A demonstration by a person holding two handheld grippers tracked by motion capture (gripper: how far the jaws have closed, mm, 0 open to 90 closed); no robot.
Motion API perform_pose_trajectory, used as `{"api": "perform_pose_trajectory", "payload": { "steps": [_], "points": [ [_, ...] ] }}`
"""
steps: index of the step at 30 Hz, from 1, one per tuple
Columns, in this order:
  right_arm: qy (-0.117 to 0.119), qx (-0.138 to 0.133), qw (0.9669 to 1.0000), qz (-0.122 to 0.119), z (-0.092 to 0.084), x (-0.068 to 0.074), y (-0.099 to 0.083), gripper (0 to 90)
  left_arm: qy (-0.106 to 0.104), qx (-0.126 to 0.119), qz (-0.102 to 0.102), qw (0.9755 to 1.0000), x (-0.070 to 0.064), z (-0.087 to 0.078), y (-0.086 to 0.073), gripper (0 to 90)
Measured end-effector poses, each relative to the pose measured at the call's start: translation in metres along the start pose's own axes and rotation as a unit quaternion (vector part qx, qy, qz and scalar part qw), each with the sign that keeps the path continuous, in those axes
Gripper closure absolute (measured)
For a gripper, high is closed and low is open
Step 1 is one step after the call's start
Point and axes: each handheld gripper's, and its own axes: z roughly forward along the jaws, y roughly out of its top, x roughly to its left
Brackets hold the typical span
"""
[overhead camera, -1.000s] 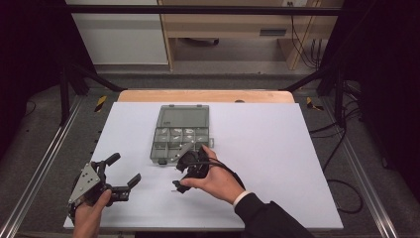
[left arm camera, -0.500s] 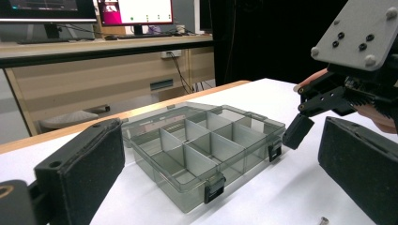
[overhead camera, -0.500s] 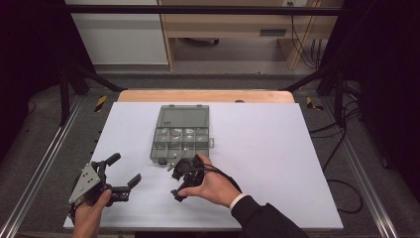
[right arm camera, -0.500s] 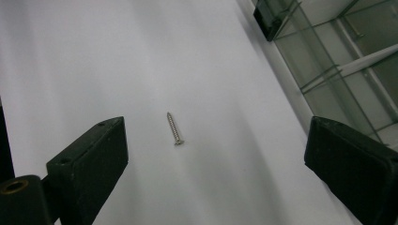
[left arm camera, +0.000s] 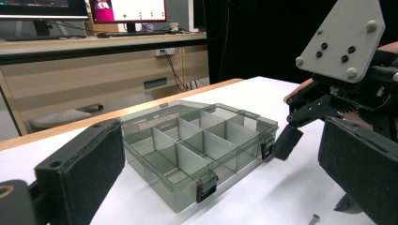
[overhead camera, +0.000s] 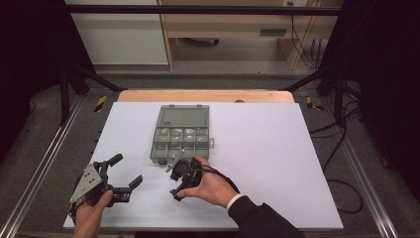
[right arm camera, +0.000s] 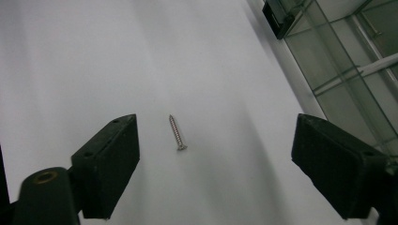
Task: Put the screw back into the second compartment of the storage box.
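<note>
A tiny shiny metal screw (right arm camera: 177,133) lies on the white table (overhead camera: 277,163), just beside the clear grey plastic box with little compartments (overhead camera: 181,134). The right gripper (right arm camera: 216,164) is spread wide around it, not touching. The left gripper (overhead camera: 121,173) is spread too, holding nothing. The screw looks light, hard and slippery, so pinch its thin middle.
</note>
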Motion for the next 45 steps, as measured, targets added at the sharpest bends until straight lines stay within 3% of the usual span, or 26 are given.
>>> {"api": "perform_pose_trajectory", "payload": {
  "steps": [14,20,26,34,45],
  "points": [
    [0.028,0.014,0.9988,-0.037,0.016,0.007,0.002,58.9,-0.001,0.000,0.000,1.0000,0.000,0.000,0.000,0.7],
    [0.035,0.030,0.9983,-0.035,0.021,0.009,0.002,76.1,-0.001,0.000,0.000,1.0000,0.000,0.000,0.000,0.8],
    [0.045,0.032,0.9981,-0.027,0.022,0.009,0.002,87.6,-0.001,0.000,0.001,1.0000,0.000,0.000,0.000,0.8],
    [0.044,0.027,0.9985,-0.020,0.021,0.007,0.002,88.1,-0.001,0.000,0.001,1.0000,0.000,0.000,0.000,0.9],
    [0.034,-0.013,0.9993,0.004,0.003,-0.004,0.002,88.1,0.000,0.002,0.000,1.0000,-0.001,0.000,0.000,0.9]
  ]
}}
